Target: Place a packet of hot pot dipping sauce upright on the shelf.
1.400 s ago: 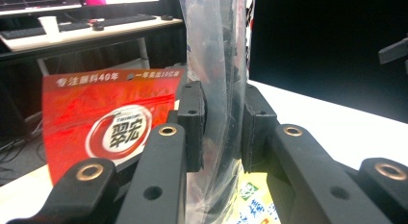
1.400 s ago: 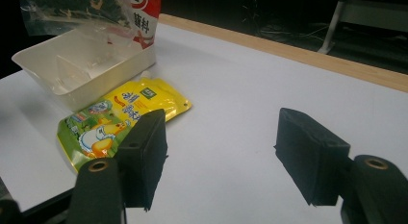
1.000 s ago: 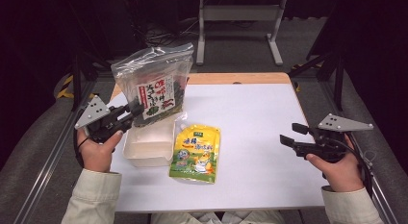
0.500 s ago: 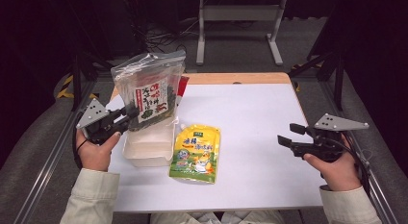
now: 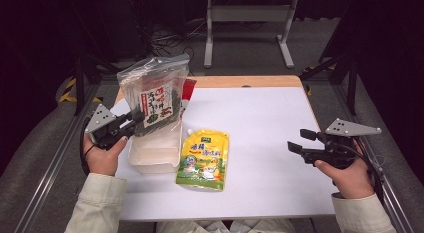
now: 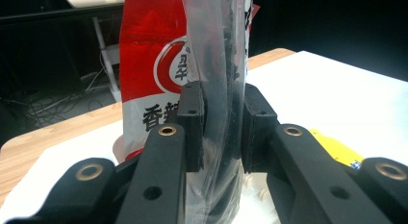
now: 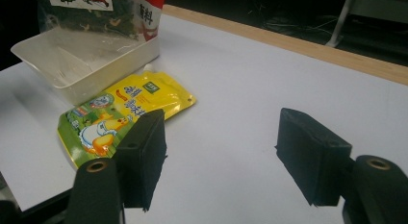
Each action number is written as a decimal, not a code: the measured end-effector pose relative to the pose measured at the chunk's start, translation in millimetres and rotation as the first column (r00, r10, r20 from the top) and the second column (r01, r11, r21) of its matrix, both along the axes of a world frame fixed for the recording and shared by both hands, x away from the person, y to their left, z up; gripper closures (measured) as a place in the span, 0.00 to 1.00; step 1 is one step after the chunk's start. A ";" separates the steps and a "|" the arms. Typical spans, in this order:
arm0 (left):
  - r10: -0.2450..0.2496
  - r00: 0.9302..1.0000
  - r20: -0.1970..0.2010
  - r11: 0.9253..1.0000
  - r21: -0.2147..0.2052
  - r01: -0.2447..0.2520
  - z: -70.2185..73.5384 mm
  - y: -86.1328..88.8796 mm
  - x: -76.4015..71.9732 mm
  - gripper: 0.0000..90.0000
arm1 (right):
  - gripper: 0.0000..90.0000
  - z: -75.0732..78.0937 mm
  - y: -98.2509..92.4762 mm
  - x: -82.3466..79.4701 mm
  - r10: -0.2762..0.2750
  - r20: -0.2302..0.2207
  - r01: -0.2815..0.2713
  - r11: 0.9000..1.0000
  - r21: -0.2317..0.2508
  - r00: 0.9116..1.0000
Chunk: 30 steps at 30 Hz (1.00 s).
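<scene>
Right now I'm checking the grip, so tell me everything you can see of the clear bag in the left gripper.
The clear bag is crinkly see-through plastic holding dark dried leaves, with a white label printed in red. It stands upright, top edge up, above the plastic tub. The left gripper pinches its lower edge between both pads. A red packet stands just behind it.

Clear glossy plastic bag [image 5: 155,95], translucent plastic tub [image 5: 152,153], matt white tabletop [image 5: 270,128]
</scene>
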State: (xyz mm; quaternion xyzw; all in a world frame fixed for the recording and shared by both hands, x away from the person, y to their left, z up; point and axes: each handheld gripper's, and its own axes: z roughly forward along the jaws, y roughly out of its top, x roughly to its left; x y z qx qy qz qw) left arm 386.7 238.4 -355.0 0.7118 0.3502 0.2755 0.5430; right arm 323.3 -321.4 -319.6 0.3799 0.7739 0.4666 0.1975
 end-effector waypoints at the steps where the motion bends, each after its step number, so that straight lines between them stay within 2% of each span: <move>1: -0.002 1.000 -0.003 1.000 -0.001 0.002 -1.0 0.4 0.2 0.83 | 0.38 0.0 0.1 -0.1 0.001 0.000 -0.001 1.000 0.000 1.000; 6: -0.006 1.000 -0.004 1.000 0.009 0.006 -4.6 4.4 2.3 0.83 | 0.38 0.2 0.4 -0.3 0.003 0.001 -0.003 1.000 0.004 1.000; 8: -0.007 1.000 -0.031 1.000 0.026 0.008 -8.1 4.6 4.2 0.83 | 0.38 0.1 0.5 -0.3 0.004 0.001 -0.004 1.000 0.004 1.000; 9: -0.007 1.000 -0.031 1.000 0.026 0.008 -8.1 4.6 4.2 0.83 | 0.38 0.1 0.5 -0.3 0.004 0.001 -0.004 1.000 0.004 1.000; 10: -0.008 0.999 -0.037 1.000 0.013 0.009 -13.0 4.5 6.4 0.83 | 0.38 0.2 0.6 -0.5 0.005 0.002 -0.006 1.000 0.004 1.000; 18: -0.019 0.999 -0.042 1.000 -0.001 0.019 -21.7 6.0 9.9 0.83 | 0.38 0.3 -0.1 -0.8 0.006 0.001 -0.006 1.000 0.008 1.000; 22: -0.022 0.996 -0.087 1.000 -0.018 0.020 -21.5 7.6 9.4 0.83 | 0.37 0.1 0.3 -0.5 0.008 0.001 -0.008 1.000 0.007 1.000; 24: -0.015 0.993 -0.114 1.000 -0.008 0.014 -20.2 9.1 8.5 0.83 | 0.37 0.0 0.0 -0.5 0.007 0.000 -0.007 1.000 0.008 1.000; 28: 0.001 0.987 -0.164 1.000 0.029 0.004 -15.8 7.0 5.7 0.82 | 0.37 -0.4 -1.1 0.1 0.005 -0.001 -0.005 1.000 0.012 1.000; 30: 0.007 0.981 -0.194 0.998 0.069 0.007 -14.0 4.1 5.4 0.82 | 0.37 -0.7 -1.3 0.3 0.007 -0.002 -0.007 1.000 0.010 1.000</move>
